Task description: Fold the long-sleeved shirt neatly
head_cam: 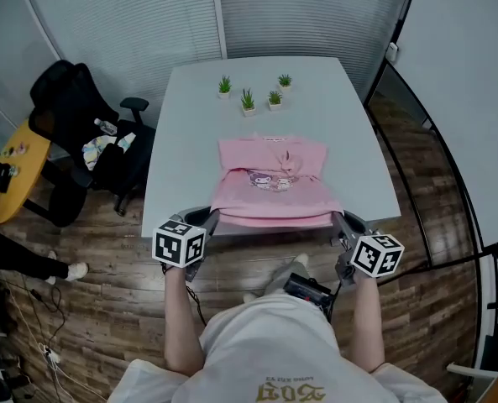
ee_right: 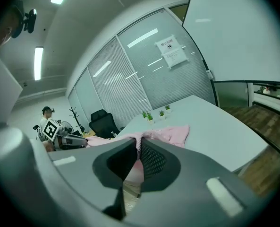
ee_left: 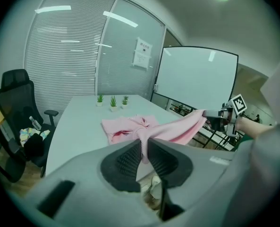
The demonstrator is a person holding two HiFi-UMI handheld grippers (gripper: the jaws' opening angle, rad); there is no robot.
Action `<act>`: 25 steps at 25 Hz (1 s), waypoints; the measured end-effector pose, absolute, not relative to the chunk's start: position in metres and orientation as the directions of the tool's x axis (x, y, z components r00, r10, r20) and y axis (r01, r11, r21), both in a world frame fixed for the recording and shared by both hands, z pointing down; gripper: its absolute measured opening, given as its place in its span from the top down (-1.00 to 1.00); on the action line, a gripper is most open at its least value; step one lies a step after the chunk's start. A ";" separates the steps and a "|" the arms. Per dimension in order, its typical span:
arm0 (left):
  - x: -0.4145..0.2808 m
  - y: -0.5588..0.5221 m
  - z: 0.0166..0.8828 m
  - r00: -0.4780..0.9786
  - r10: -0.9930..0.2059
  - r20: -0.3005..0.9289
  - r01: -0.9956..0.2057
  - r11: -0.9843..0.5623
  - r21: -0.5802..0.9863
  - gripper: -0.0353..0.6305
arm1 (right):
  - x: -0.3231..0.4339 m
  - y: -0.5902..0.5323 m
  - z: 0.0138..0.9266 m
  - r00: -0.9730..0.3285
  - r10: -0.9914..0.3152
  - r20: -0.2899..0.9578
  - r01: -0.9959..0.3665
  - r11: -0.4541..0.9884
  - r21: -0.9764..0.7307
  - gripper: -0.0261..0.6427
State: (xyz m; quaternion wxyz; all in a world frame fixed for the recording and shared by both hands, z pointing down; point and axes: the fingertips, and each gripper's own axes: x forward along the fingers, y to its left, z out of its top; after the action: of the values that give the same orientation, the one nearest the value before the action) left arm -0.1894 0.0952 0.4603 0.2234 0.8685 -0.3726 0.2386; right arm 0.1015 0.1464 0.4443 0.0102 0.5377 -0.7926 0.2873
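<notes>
Pink long-sleeved shirt (head_cam: 269, 183) lies on the near half of the white desk (head_cam: 181, 141), near hem held up past the edge. Left gripper (head_cam: 208, 219) clamped on the hem's left corner, right gripper (head_cam: 342, 222) clamped on the right corner. Sleeves look folded in, hard to tell. Small potted plants (head_cam: 249, 99) at far end.

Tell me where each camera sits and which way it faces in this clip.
Head view: on the person's head, looking steeply down at the white table and pink shirt; both forearms show.
Left gripper view: on the left hand-held gripper, facing across the table toward the blinds; its jaws pinch the shirt.
Right gripper view: on the right hand-held gripper, facing likewise; jaws on the shirt.
Shared: all show shirt and potted plants.
</notes>
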 end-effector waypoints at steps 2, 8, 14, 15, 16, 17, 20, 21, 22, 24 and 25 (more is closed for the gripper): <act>-0.189 0.092 0.460 0.611 -0.545 0.574 -0.754 -0.622 0.212 0.74 | 0.101 0.142 0.443 -0.404 -0.850 0.338 -0.879 0.259 -0.400 0.85; -0.190 0.074 0.465 0.620 -0.547 0.562 -0.756 -0.608 0.242 0.75 | 0.097 0.132 0.448 -0.350 -0.865 0.359 -0.912 0.226 -0.342 0.85; -0.185 0.046 0.464 0.621 -0.552 0.557 -0.758 -0.604 0.246 0.76 | 0.097 0.114 0.453 -0.319 -0.877 0.359 -0.911 0.180 -0.370 0.85; -0.184 0.041 0.465 0.622 -0.552 0.555 -0.758 -0.603 0.248 0.76 | 0.098 0.109 0.452 -0.316 -0.880 0.354 -0.910 0.176 -0.375 0.85; -0.183 0.035 0.465 0.623 -0.553 0.553 -0.758 -0.602 0.251 0.76 | 0.098 0.104 0.452 -0.312 -0.883 0.352 -0.911 0.173 -0.374 0.85; -0.182 0.030 0.466 0.625 -0.554 0.550 -0.757 -0.601 0.255 0.76 | 0.099 0.098 0.452 -0.308 -0.884 0.351 -0.912 0.171 -0.372 0.85; -0.178 0.017 0.470 0.633 -0.546 0.548 -0.752 -0.601 0.270 0.76 | 0.103 0.085 0.452 -0.306 -0.887 0.344 -0.909 0.166 -0.382 0.85; -0.178 0.013 0.471 0.635 -0.542 0.550 -0.750 -0.602 0.274 0.76 | 0.104 0.079 0.452 -0.307 -0.888 0.342 -0.907 0.164 -0.388 0.85; -0.177 0.007 0.472 0.637 -0.538 0.551 -0.749 -0.602 0.277 0.76 | 0.106 0.073 0.452 -0.307 -0.889 0.340 -0.906 0.163 -0.391 0.85; -0.176 -0.005 0.473 0.640 -0.534 0.553 -0.747 -0.602 0.283 0.76 | 0.108 0.059 0.452 -0.305 -0.889 0.341 -0.907 0.162 -0.388 0.85; -0.176 -0.011 0.473 0.640 -0.533 0.553 -0.747 -0.601 0.285 0.76 | 0.109 0.053 0.452 -0.304 -0.889 0.342 -0.908 0.162 -0.387 0.85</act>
State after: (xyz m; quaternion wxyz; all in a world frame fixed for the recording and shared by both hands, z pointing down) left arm -0.1759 -0.0110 0.4735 0.2531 0.8695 -0.3680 0.2110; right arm 0.1091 0.0529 0.4516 0.0175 0.5895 -0.7620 0.2674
